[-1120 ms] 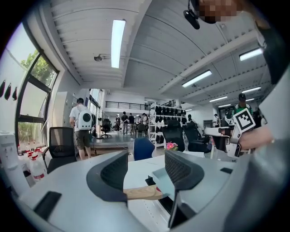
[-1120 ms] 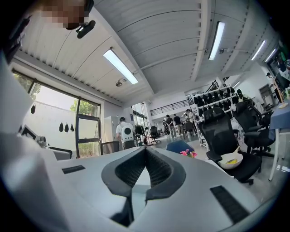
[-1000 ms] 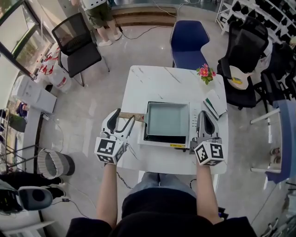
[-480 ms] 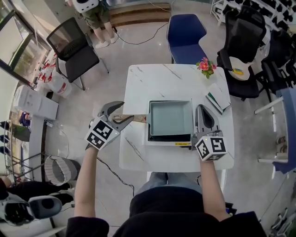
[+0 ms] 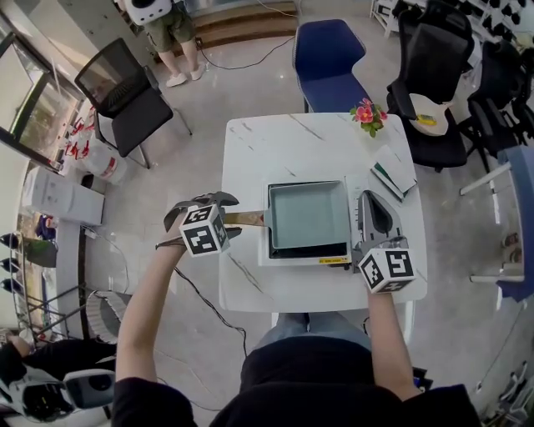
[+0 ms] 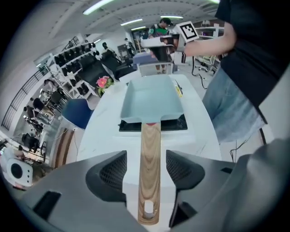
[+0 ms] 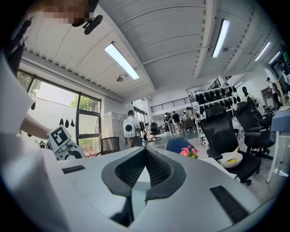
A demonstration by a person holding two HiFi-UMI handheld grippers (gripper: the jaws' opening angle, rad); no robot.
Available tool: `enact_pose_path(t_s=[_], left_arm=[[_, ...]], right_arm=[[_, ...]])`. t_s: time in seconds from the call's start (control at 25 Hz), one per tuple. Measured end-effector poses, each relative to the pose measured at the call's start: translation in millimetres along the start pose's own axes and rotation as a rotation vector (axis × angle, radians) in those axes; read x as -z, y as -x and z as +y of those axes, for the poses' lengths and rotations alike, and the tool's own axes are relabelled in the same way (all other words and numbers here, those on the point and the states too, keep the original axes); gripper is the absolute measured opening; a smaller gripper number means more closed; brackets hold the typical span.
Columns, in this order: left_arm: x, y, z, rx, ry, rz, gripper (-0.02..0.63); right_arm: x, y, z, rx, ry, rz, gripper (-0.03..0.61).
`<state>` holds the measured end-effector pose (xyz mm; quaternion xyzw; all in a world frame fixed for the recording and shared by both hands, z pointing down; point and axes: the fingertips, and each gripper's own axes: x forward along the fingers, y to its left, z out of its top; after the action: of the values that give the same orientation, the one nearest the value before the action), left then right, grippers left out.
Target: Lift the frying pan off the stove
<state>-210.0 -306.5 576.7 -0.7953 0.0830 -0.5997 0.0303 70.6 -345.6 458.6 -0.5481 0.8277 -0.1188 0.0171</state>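
Note:
A square pale-green frying pan [image 5: 307, 218] sits on a black-topped stove [image 5: 334, 260] on the white table [image 5: 275, 150]. Its wooden handle [image 5: 248, 218] sticks out to the left. My left gripper [image 5: 234, 217] straddles that handle from the table's left edge. In the left gripper view the handle [image 6: 150, 154] runs between the pads [image 6: 111, 174] with a gap on each side, and the jaws are opening. The pan [image 6: 152, 99] lies straight ahead. My right gripper [image 5: 368, 200] lies on the table right of the stove, its tips [image 7: 145, 152] closed together on nothing.
A small pot of pink flowers [image 5: 368, 117] and a stack of booklets [image 5: 392, 175] sit at the table's far right. A blue chair [image 5: 329, 62] stands behind the table, black chairs [image 5: 125, 92] around it, and a person [image 5: 167, 25] stands farther off.
My left gripper has swung from the table's front edge out to the left and turned toward the pan, so its jaws now straddle the wooden handle. The right gripper has stayed put.

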Motion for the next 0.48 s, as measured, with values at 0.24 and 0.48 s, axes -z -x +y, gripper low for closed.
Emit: enact_pose_path(t_s=[0.24,0.48], left_arm=[[13,-34,-15,0.105,-0.031,0.097,0.271],[15,-50,-19,0.142,-0.059,0.141,0.215]], right_arm=[[3,6,-13,0.031,-0.006,0.003,0.003],[4,7,-19,0.045,-0.01,0.007,0.003]])
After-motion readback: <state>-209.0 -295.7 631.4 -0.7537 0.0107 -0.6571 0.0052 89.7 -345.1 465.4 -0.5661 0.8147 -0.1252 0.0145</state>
